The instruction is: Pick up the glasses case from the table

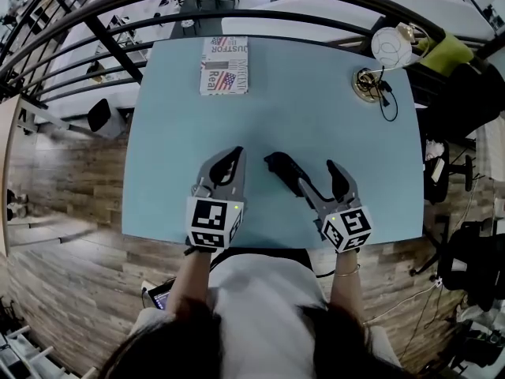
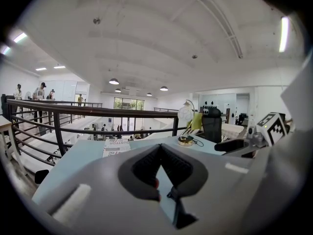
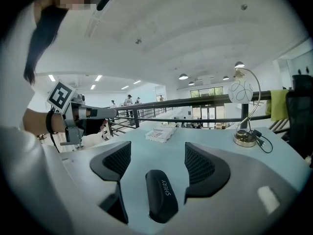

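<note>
Matte black and smoothly rounded, the glasses case (image 3: pixel 161 195) is seen lying flat on the pale blue table (image 1: pixel 316 117). It is shaped as an elongated capsule, and pale lettering is printed along its top. It is placed lengthwise between the jaws of the right gripper (image 3: pixel 157 152), which are spread wide. A strip of tabletop is left showing on each side, so the case is touched by neither of the cross-hatched black pads (image 3: pixel 198 163). In the head view the case is found near the table's front edge, just ahead of the person. The left gripper (image 2: pixel 160 148) is held beside it with its jaws brought together at the tips and nothing between them. A printed booklet (image 1: pixel 225 76) and a lamp (image 1: pixel 371 84) with a brass-coloured base are set towards the far edge.
</note>
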